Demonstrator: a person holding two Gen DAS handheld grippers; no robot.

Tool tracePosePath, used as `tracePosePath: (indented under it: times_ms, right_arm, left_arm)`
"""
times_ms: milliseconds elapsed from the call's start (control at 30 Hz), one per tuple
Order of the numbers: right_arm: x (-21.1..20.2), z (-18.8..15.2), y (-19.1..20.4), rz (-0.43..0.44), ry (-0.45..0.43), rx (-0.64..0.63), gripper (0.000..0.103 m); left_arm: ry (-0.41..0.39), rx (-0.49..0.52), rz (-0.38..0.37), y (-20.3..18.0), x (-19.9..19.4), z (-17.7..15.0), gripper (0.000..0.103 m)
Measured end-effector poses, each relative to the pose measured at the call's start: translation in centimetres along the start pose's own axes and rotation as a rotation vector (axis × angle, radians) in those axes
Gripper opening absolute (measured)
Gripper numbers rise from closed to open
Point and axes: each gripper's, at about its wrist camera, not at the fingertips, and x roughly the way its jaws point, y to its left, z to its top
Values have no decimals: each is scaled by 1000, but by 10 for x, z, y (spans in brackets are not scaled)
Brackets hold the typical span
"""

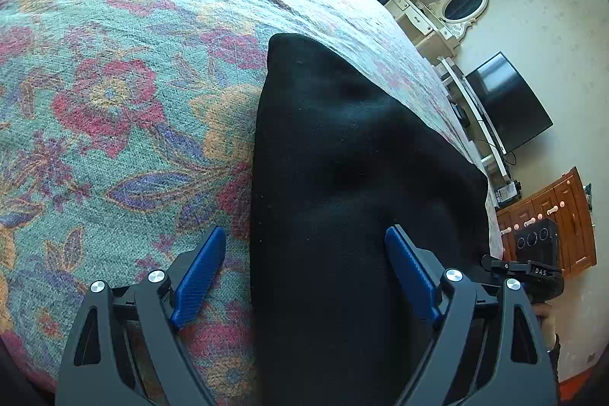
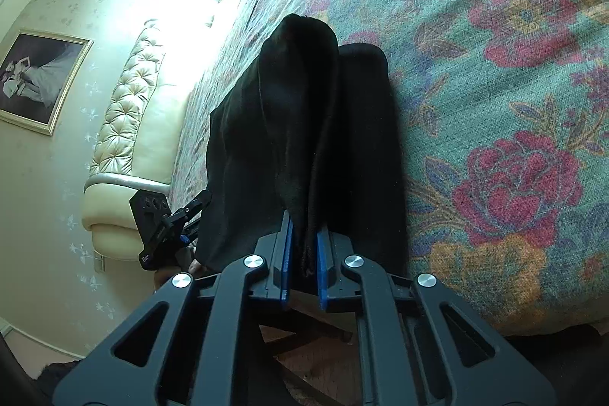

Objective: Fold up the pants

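Blue pads of my right hand-held gripper (image 2: 303, 253) are pinching a bunched edge of the black pants (image 2: 304, 124), jaws clamped tight on the fabric. Pants are lying along the near edge of the bed (image 2: 495, 82), on the floral bedspread, one end lifted toward me and draping down off the edge.

My left hand-held gripper (image 1: 304, 273) is hovering with jaws wide apart, straddling the pants (image 1: 342, 158) from above; pads not gripping anything, one over the bedspread (image 1: 114, 101) and one over the cloth.

Progress, judging from the layers: legs look already doubled lengthwise into one narrow strip, so the first fold seems done. Crosswise folds are still left, I think, and the raised end needs carrying over toward the far end.

Pose: right one is pointing along the strip, low at the bed edge, holding the end up. Left one is angling down onto the strip from the same edge, just beside the right.
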Motion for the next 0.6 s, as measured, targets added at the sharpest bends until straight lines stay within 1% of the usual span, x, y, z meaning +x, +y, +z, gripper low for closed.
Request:
tracePosePath:
  times_ms: [133, 267, 367, 400, 433, 467, 500, 533, 567, 600]
  right_arm:
    - [-2, 1, -13, -3, 2, 13, 9]
    - [0, 2, -22, 32, 14, 35, 10]
    - [-3, 3, -24, 47, 17, 45, 19]
    - [-6, 4, -24, 54, 16, 45, 26]
    - [-10, 4, -22, 58, 8, 41, 40]
    - [-15, 5, -21, 64, -4, 35, 49]
    - [-20, 7, -19, 64, -22, 26, 69]
    - [-25, 10, -16, 42, -43, 13, 85]
    - [-30, 13, -12, -10, -65, -15, 88]
    - [-32, 17, -8, -61, -81, -48, 89]
  left_arm:
    - [3, 10, 13, -2, 2, 0, 86]
    - [2, 23, 22, -6, 4, -1, 86]
    - [7, 26, 24, -6, 4, 0, 86]
    - [8, 25, 24, -6, 4, 0, 86]
    - [9, 24, 24, -5, 2, 1, 86]
    - [9, 22, 25, -4, 1, 2, 86]
    - [6, 20, 30, -4, -1, 1, 86]
    - [-2, 19, 38, -3, -4, 3, 86]
    - [-12, 17, 44, -2, -6, 5, 86]
    - [-26, 16, 44, -1, -9, 8, 86]
